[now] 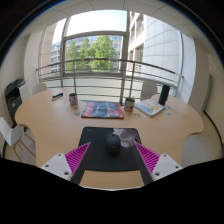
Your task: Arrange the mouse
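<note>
A dark mouse [112, 142] lies on a black mouse mat [108, 148] on the round wooden table [60, 122]. My gripper [111, 157] is open, its pink-padded fingers [76, 157] spread to either side of the mat. The mouse sits between the fingertips with wide gaps on both sides, resting on the mat. A pale cable or glare patch [126, 136] lies just right of the mouse.
A colourful book [101, 109] lies beyond the mat. A dark cup [73, 99] stands to its left, another cup [129, 103] and a paper [149, 107] to its right. A chair [14, 135] stands at the left. A railing and large window are behind.
</note>
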`<action>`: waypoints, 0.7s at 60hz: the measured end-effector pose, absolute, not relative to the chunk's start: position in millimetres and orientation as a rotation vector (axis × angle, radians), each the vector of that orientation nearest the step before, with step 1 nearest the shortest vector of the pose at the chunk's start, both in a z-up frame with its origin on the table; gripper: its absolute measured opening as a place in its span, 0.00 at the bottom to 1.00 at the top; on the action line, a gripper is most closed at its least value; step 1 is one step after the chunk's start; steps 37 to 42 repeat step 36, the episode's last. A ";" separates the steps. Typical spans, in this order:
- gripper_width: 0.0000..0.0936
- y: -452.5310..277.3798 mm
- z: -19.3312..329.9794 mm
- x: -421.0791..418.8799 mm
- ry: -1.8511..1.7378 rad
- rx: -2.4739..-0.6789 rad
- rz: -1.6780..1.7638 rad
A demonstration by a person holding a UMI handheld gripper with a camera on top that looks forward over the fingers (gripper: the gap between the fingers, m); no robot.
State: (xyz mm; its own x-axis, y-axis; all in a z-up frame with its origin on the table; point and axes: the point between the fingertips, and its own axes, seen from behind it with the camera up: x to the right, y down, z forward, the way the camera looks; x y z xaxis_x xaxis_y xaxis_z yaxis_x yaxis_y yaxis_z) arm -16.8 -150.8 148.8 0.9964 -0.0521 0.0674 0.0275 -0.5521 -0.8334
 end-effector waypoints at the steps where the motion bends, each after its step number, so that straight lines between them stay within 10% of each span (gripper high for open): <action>1: 0.90 -156.0 152.2 -16.6 0.017 -2.148 -0.103; 42: 0.90 -349.3 213.5 -56.8 0.049 -2.104 -0.204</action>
